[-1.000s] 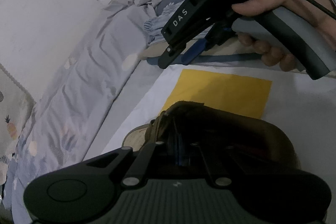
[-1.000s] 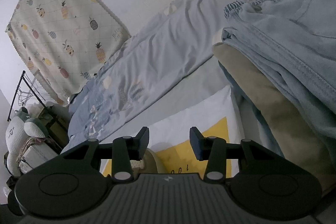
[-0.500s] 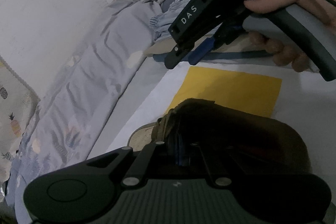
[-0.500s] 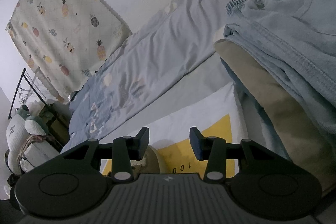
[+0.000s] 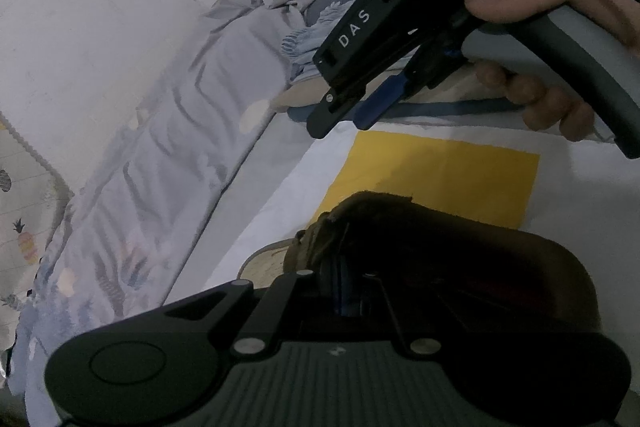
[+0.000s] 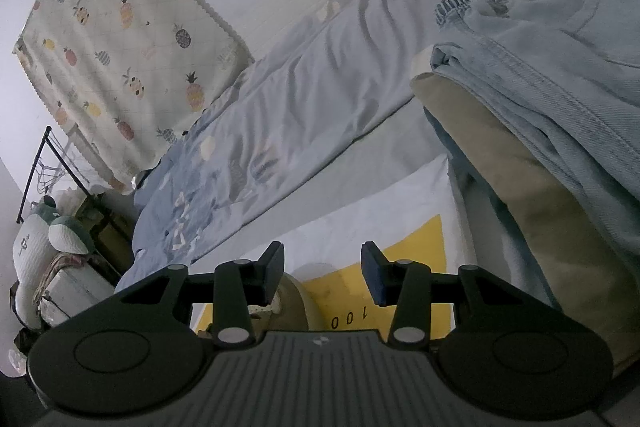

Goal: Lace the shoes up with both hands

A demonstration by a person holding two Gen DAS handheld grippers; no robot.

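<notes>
my left gripper (image 5: 344, 291) is clenched down in the dark brown suede shoe (image 5: 452, 251), which sits near me on the yellow-and-white paper mat (image 5: 440, 167). my right gripper (image 6: 322, 269) hangs released and empty above the shoe's toe. a rumpled grey-blue quilt (image 6: 304, 99) lies left, folded denim and khaki clothes (image 6: 552, 115) crowd the right.

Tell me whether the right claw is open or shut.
Open. In its own wrist view the right claw shows a clear gap between its two fingers, with only the yellow mat visible through it.

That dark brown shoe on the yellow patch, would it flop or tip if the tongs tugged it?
The shoe looks soft: its collar edge is ragged, so it may bend. Its pale flat sole rests on the white cloth, so tipping seems unlikely; sliding seems likelier.
</notes>
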